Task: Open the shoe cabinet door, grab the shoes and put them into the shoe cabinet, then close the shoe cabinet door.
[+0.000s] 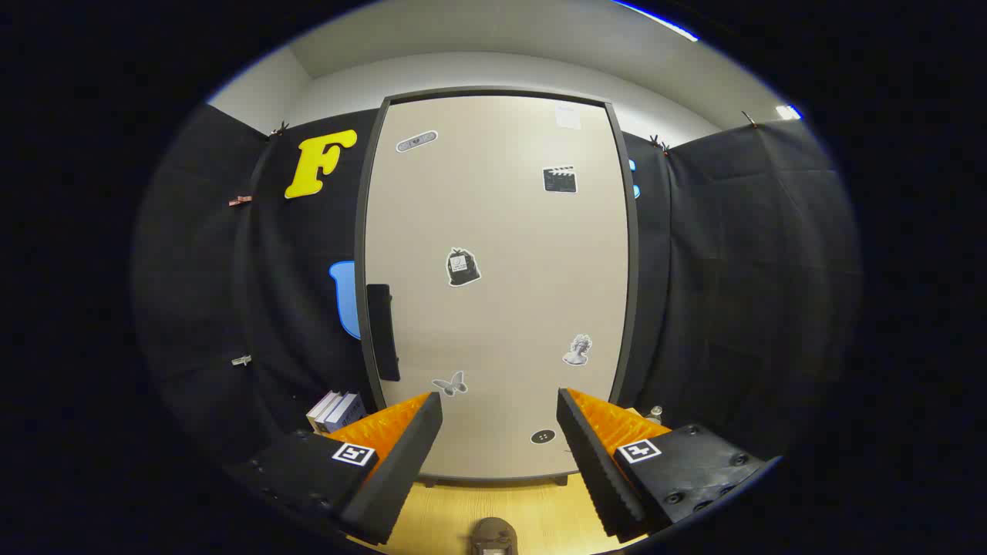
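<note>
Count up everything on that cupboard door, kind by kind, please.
Picture stickers: 5 (plaster, clapperboard, bag, bust, butterfly)
Round black dot: 1
Pale paper label: 1
Black handle: 1
Total: 8
The claw is open and empty, aimed at the shut shoe cabinet door.

You won't get any readable text here. The stickers on the shoe cabinet door [493, 293] are too small to make out: a clapperboard sticker [560, 179], a bag-shaped sticker [463, 267], and a paper label [568, 117] near the top. The hand-held gripper [500, 408], fingers apart, carries square coded markers [354, 454], not text.
</note>
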